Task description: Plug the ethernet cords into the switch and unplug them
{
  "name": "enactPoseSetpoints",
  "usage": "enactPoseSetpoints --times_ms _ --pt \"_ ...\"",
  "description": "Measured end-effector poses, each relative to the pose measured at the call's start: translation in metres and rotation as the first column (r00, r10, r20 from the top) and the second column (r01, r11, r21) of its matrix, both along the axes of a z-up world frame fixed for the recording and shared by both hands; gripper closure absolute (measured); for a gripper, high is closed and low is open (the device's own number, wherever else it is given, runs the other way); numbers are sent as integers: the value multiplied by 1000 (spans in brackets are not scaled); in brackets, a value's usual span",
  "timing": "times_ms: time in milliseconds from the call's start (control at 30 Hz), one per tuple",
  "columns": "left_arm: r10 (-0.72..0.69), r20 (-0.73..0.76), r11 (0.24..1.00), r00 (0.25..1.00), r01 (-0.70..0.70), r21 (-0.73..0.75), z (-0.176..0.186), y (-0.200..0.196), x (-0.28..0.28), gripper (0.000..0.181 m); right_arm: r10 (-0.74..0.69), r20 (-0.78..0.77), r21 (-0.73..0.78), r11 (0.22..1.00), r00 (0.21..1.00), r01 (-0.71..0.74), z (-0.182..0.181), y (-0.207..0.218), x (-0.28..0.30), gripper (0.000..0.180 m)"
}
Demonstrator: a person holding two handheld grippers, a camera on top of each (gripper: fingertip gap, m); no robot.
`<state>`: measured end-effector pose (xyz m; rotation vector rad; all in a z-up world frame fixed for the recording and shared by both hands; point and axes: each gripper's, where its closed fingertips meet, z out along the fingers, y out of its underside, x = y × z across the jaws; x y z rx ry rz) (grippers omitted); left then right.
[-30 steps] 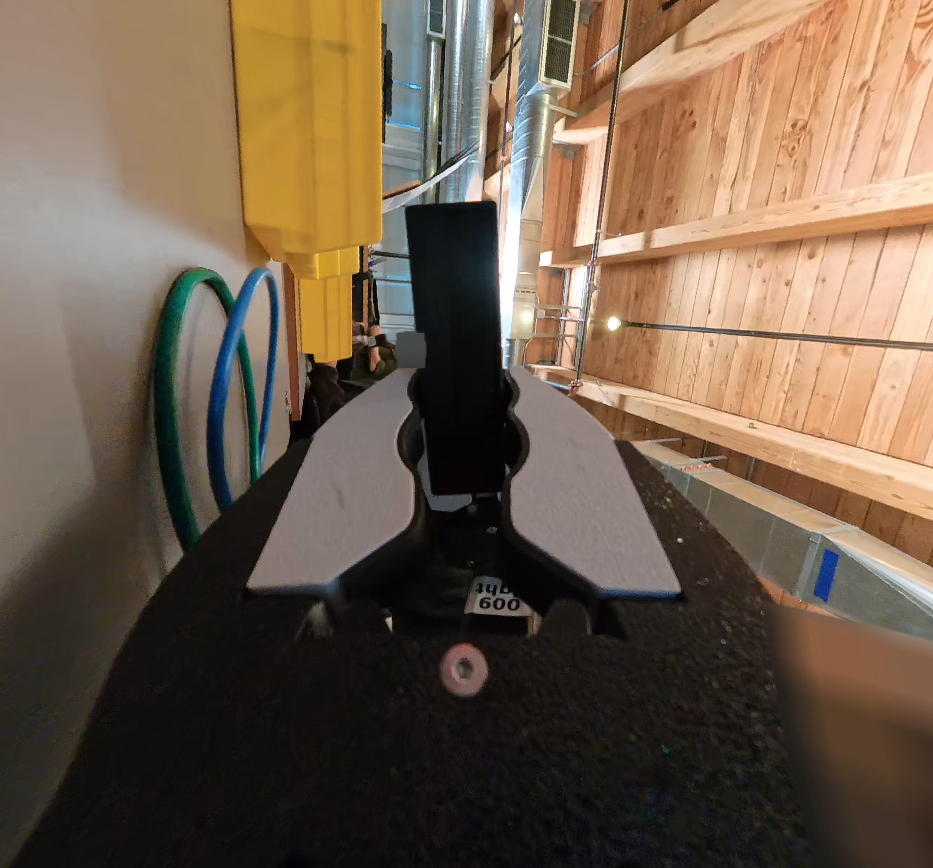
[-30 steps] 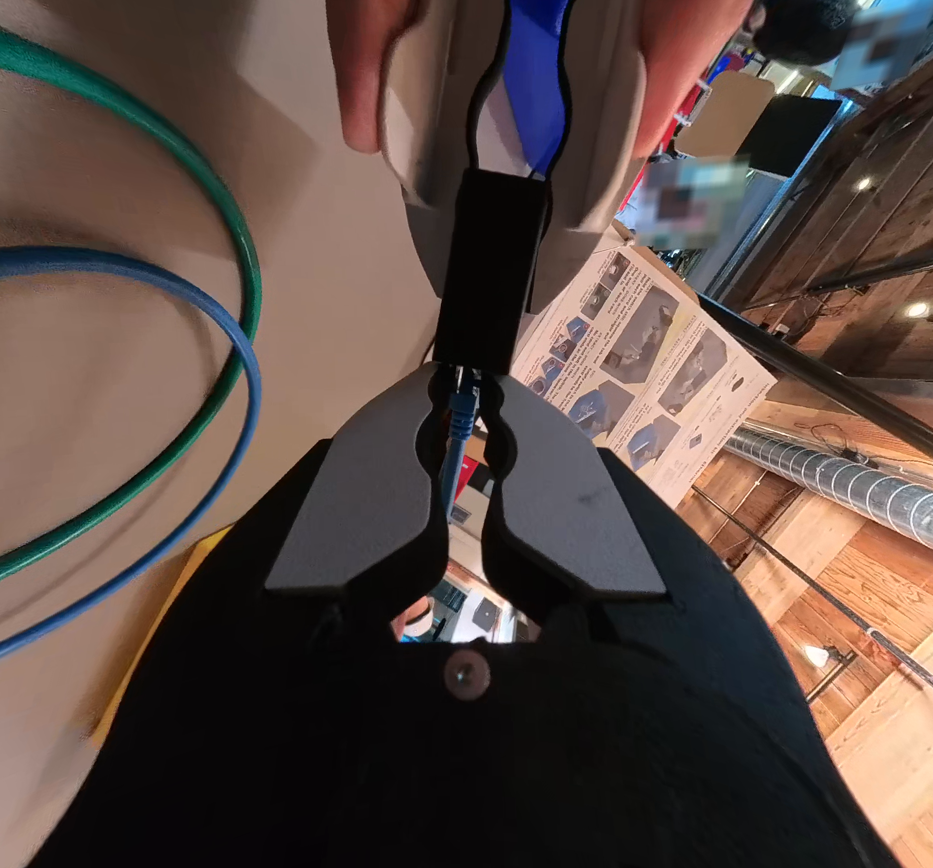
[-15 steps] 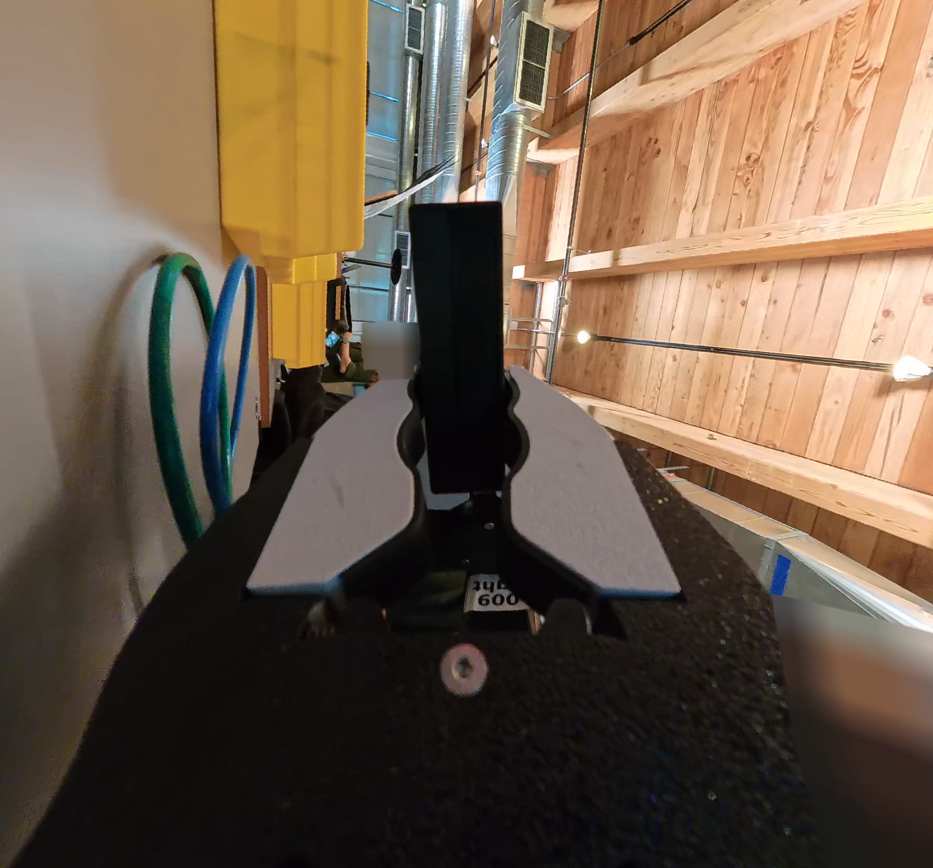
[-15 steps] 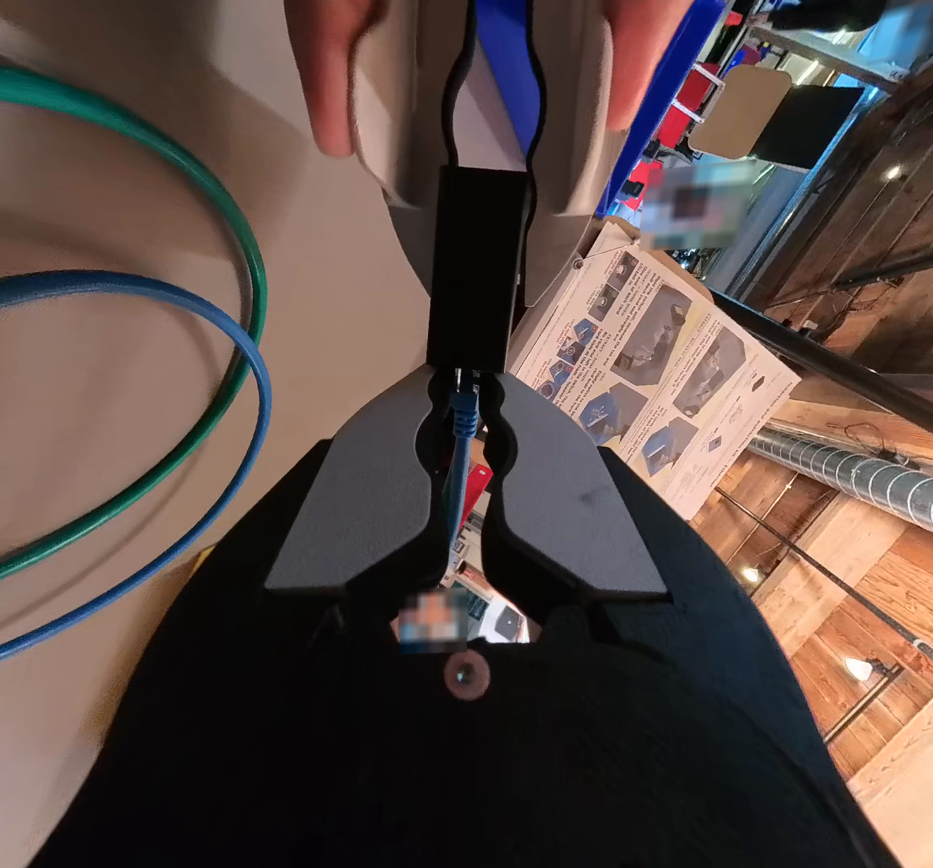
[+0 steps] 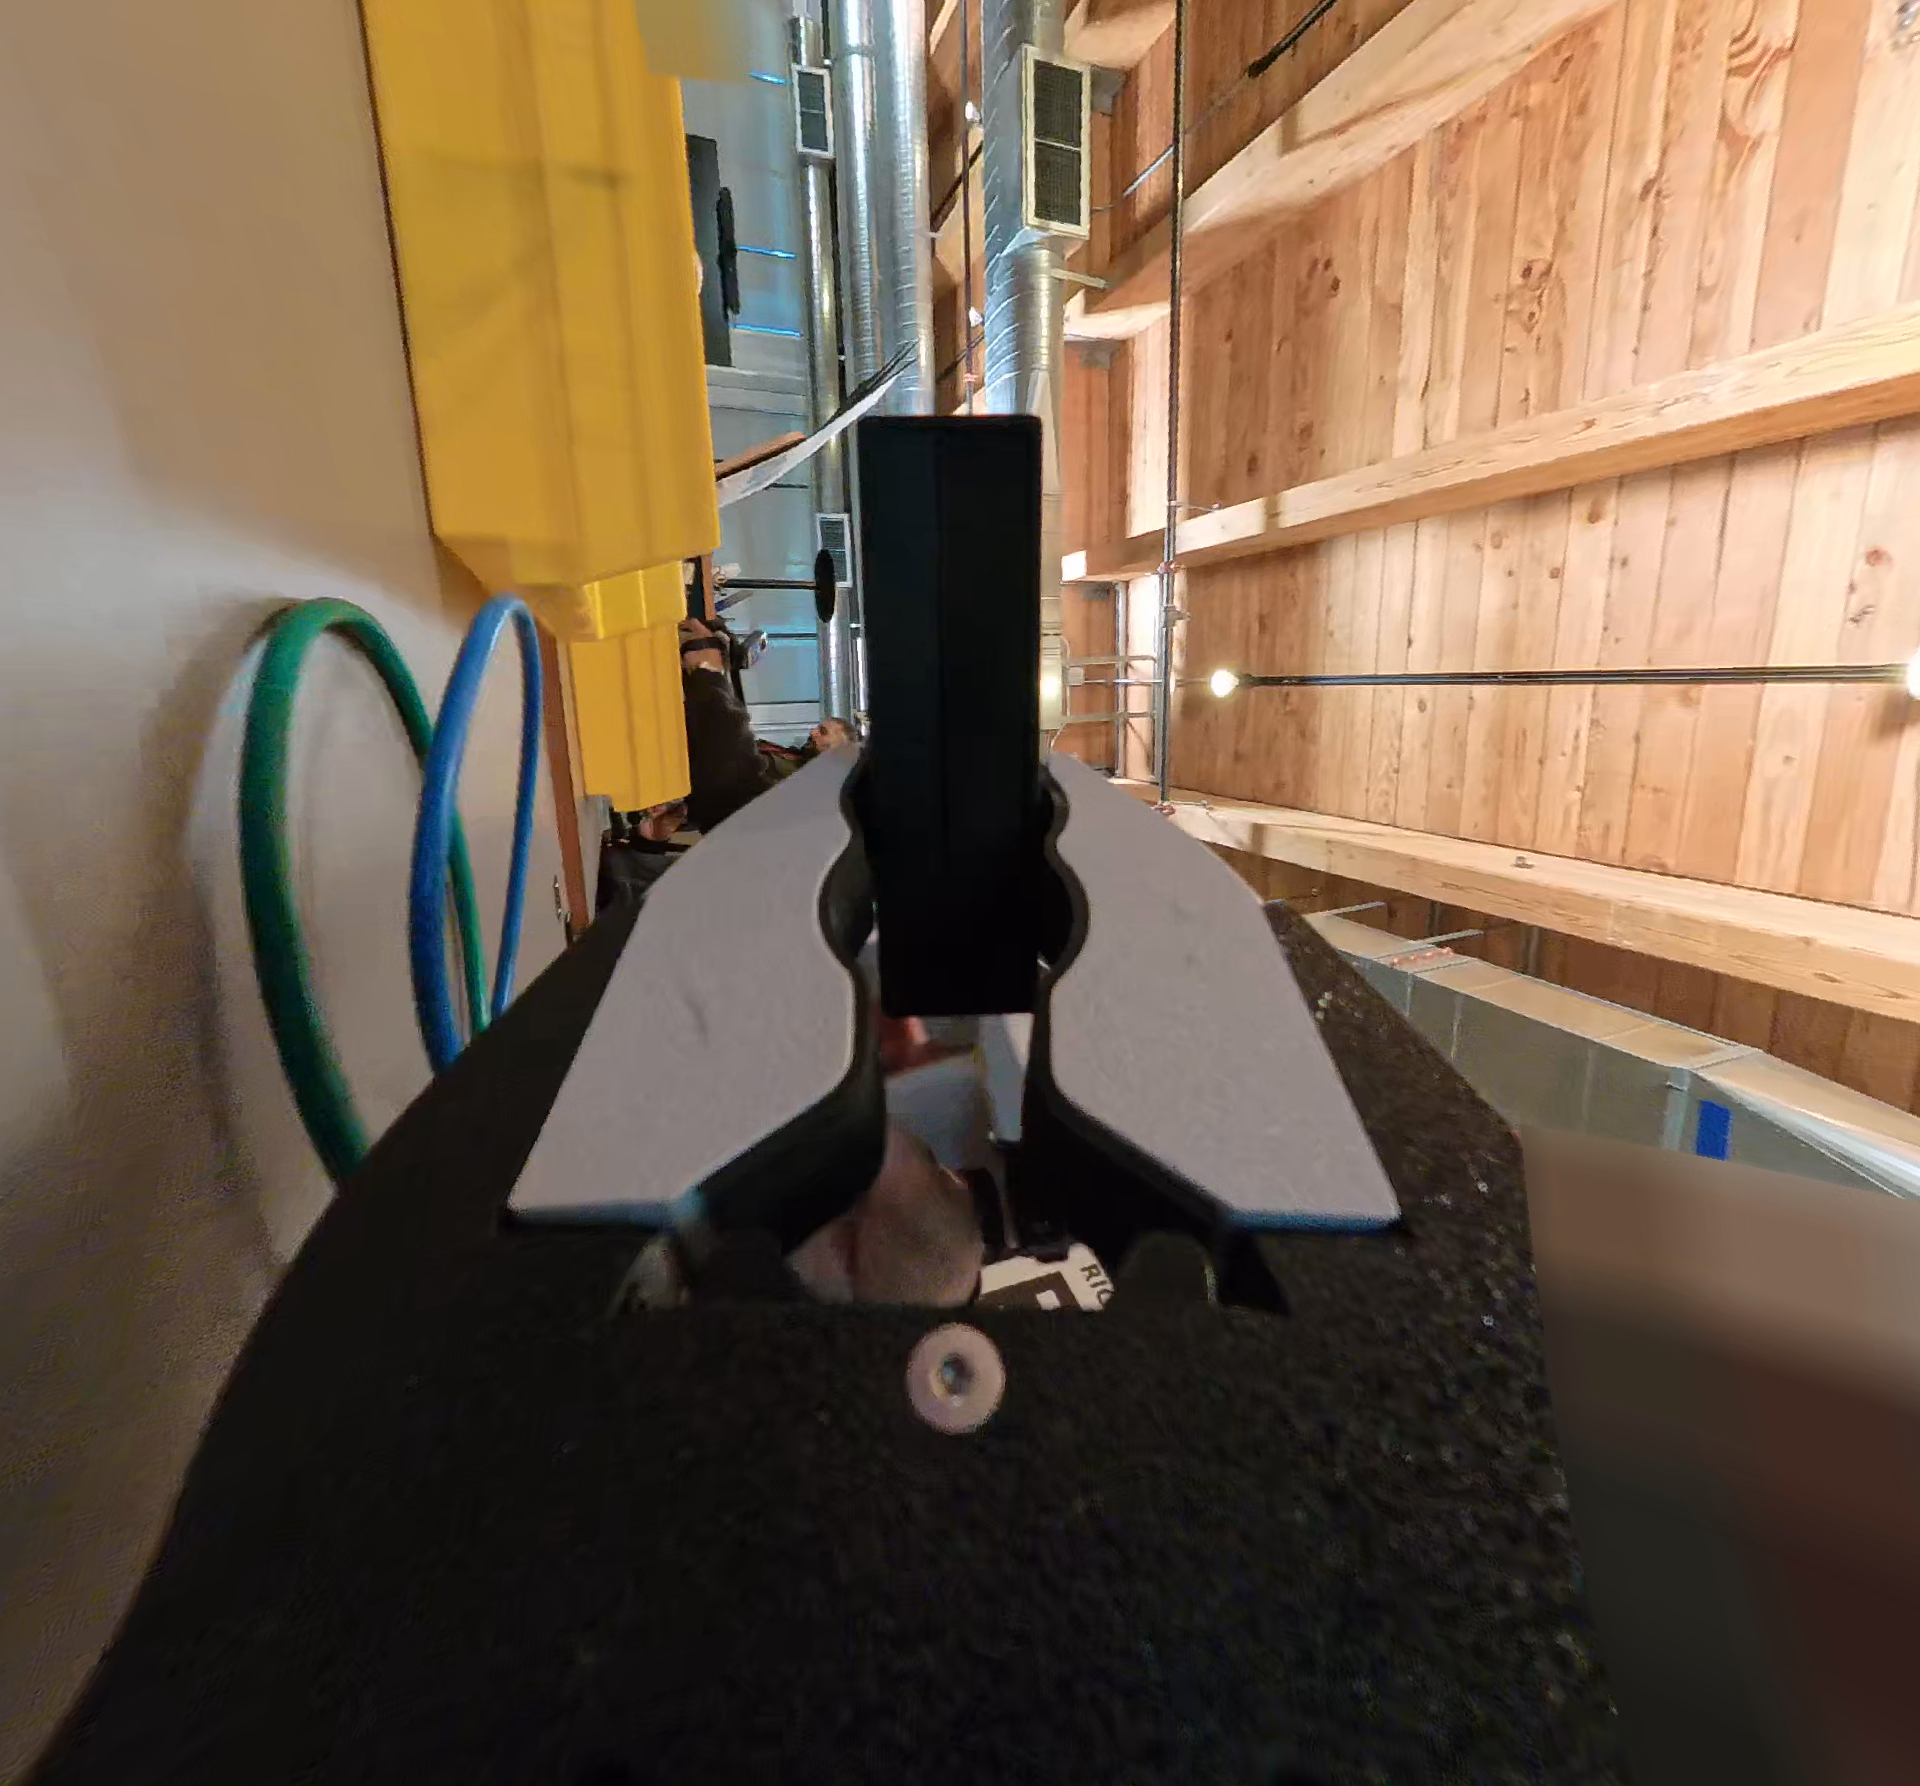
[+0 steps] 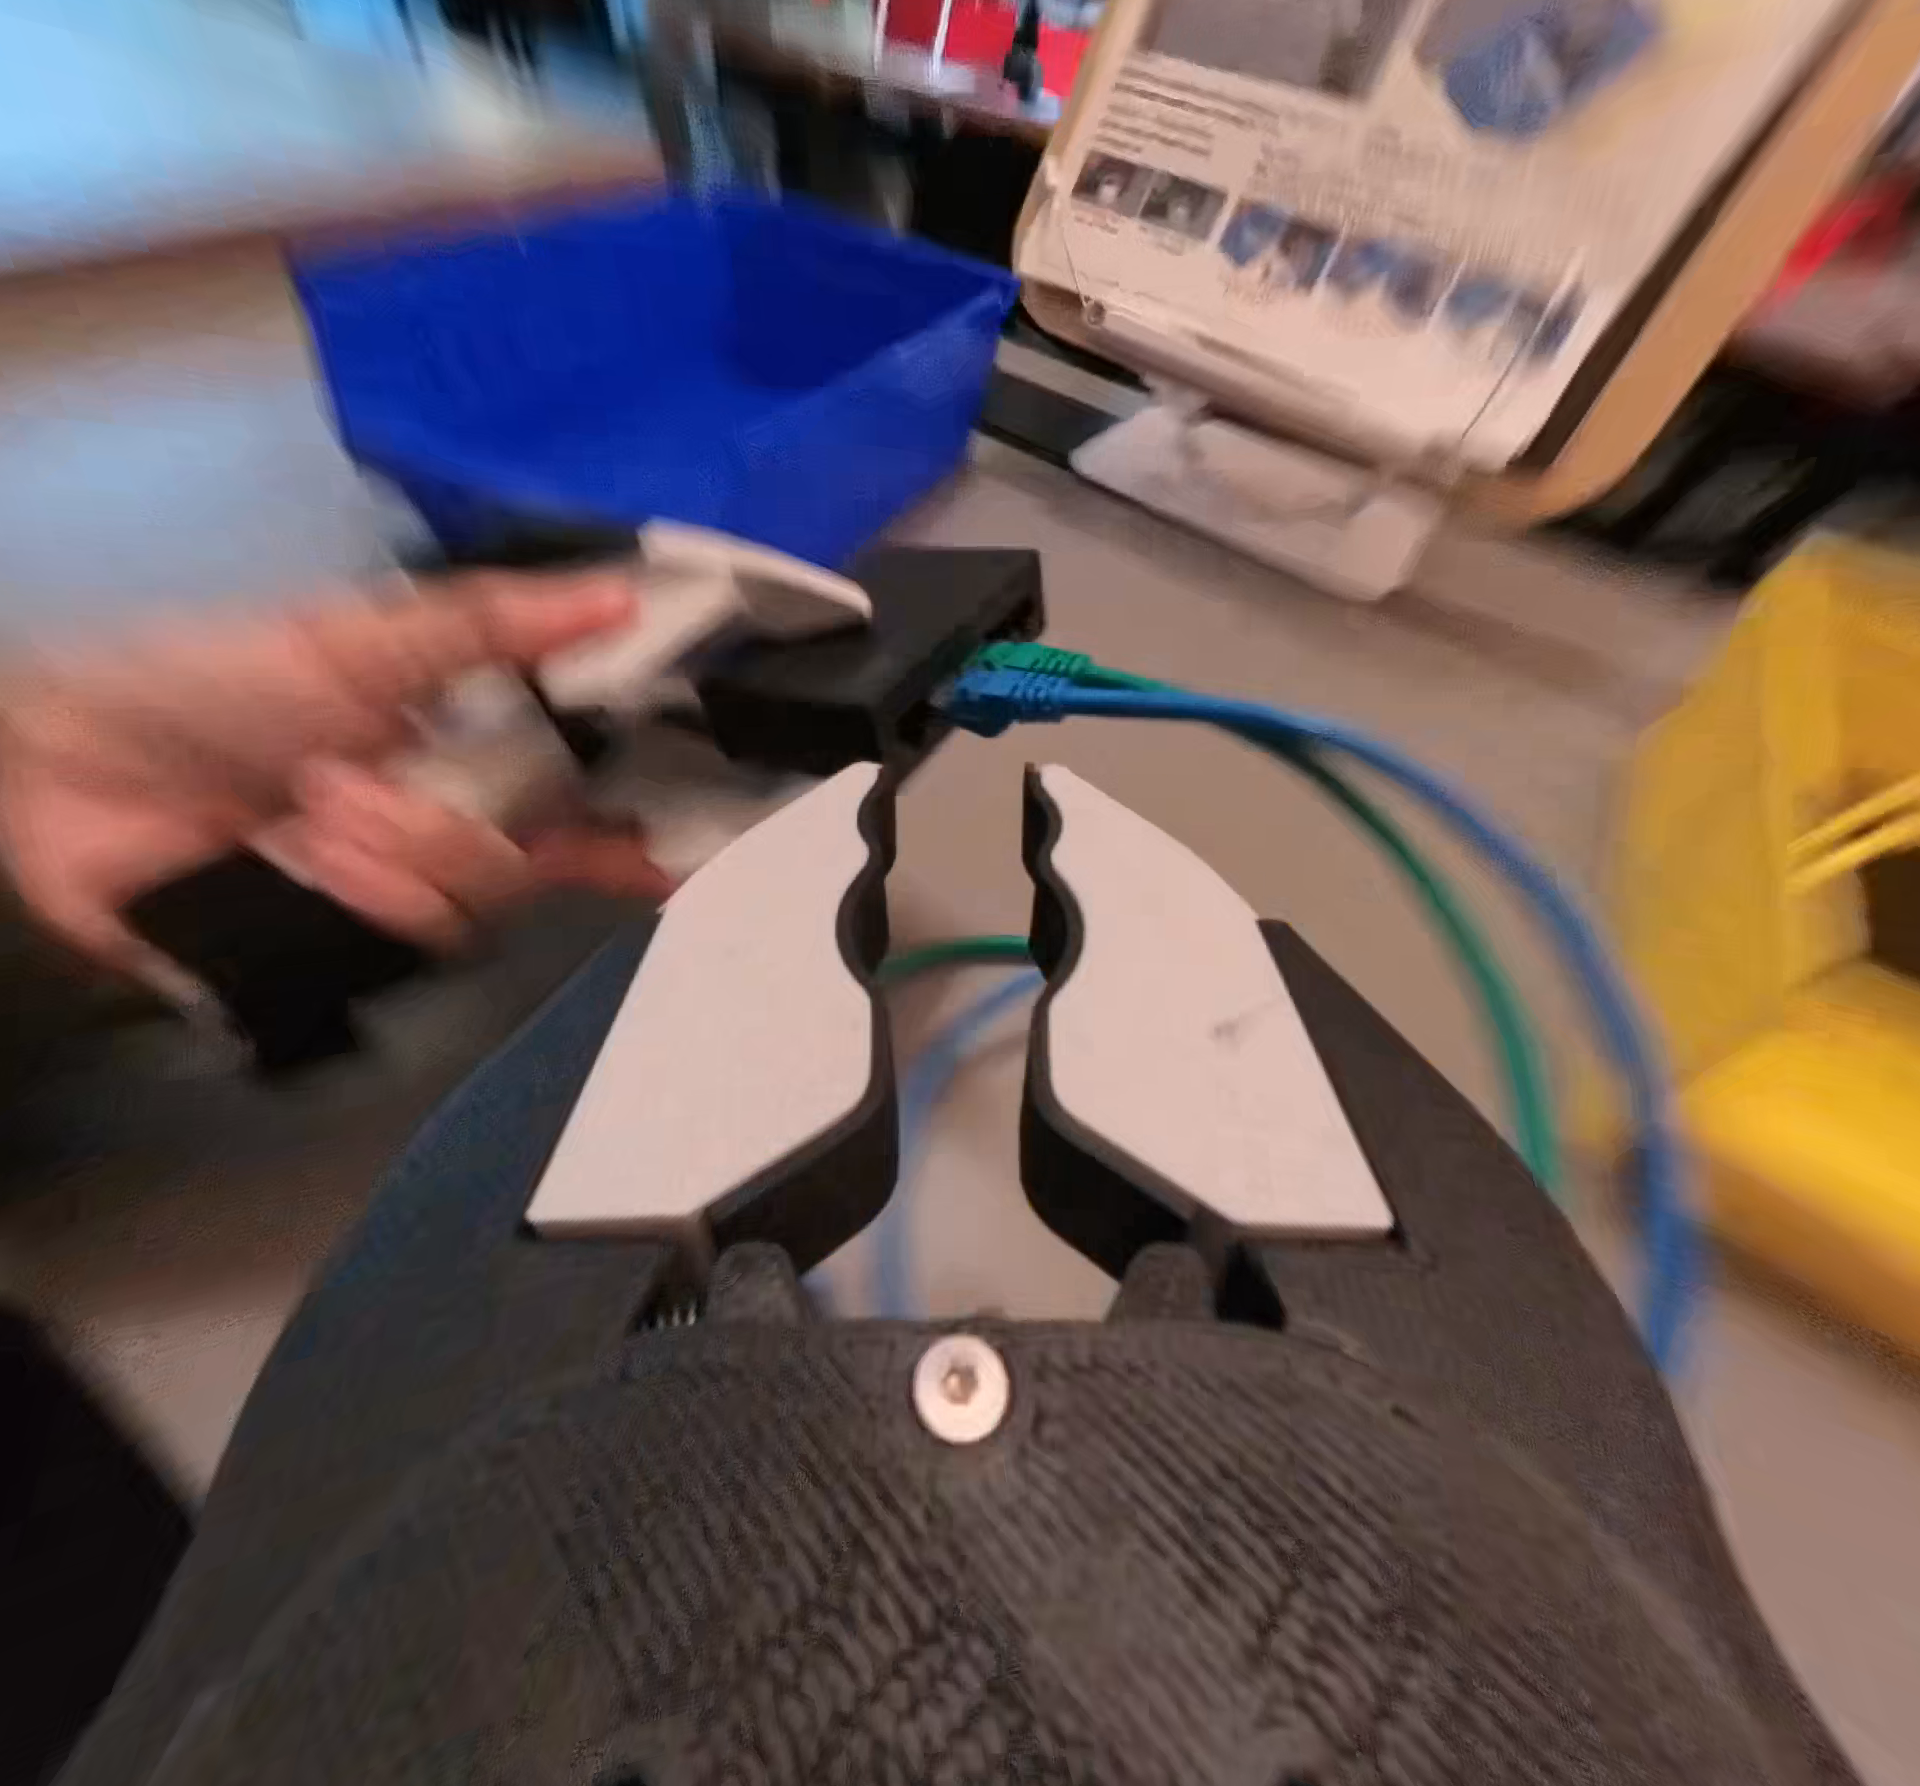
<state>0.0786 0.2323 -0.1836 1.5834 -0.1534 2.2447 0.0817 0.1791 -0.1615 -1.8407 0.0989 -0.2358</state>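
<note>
A: Start with the left wrist view. What does the left gripper (image 5: 951, 889) have?

B: Its grey fingers (image 5: 727, 988) are closed against the sides of the black switch (image 5: 948, 697), which stands up out of the jaws. I'd judge it is held that way to brace the box so plugs can be pushed in or pulled out against something firm. The green cord (image 5: 281, 863) and blue cord (image 5: 447, 832) loop against the pale tabletop (image 5: 156, 386) at the left, beside a yellow bin (image 5: 540, 230).

A: Can you see the ports there?

B: No, only the switch's plain back edge shows.

A: And the right wrist view?

B: It is blurred, but the right gripper (image 6: 956, 780) stands apart, jaws partly spread with nothing between them. Ahead, the switch (image 6: 883, 656) sits in the other gripper's fingers (image 6: 727, 593), with a hand (image 6: 260, 728) around that tool. The blue cord's plug (image 6: 1003, 697) and the green cord's plug (image 6: 1023, 661) both appear seated side by side in the switch's near face, and the cords curve away to the right.

A: So where does the task stand?

B: Both look plugged in; I'd guess unplugging remains. A blue tub (image 6: 644, 365) sits behind.
</note>
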Motion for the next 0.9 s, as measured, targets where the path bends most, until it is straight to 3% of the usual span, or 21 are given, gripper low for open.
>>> enactPoseSetpoints --times_ms 33,67,100,167,300,400,467,667,733,900 --pt "-1 -3 1000 1000 1 3 -2 -2 1 154 22 -268 122 992 963 11 -1 0 -1 156" --pt "-4 -3 1000 1000 4 -1 -3 -4 2 154 79 -486 235 971 870 43 -1 1 0 155" --pt "-7 -4 1000 1000 7 -8 -4 -6 3 154 120 -641 304 947 758 107 -3 2 7 155" --pt "-13 -8 1000 1000 13 -10 -6 -11 5 154 150 -780 333 921 608 200 -16 6 18 152" --pt "-8 -11 1000 1000 8 14 -6 -15 6 154 193 -835 357 902 515 243 -25 20 15 152" --pt "13 -19 999 1000 -12 46 -7 -11 6 154 185 -839 360 894 512 267 -26 26 15 157" --pt "24 -24 998 999 -23 58 -9 -8 6 154 199 -853 371 881 483 292 -26 27 17 163" --pt "31 -39 997 999 -28 69 -14 -8 7 154 218 -889 361 874 403 324 -34 33 18 157" --pt "36 -42 996 998 -33 77 -14 -8 7 154 239 -894 371 870 379 326 -35 33 17 165" --pt "43 -42 992 998 -37 122 -14 -9 7 154 252 -890 390 853 379 348 -35 33 18 166"
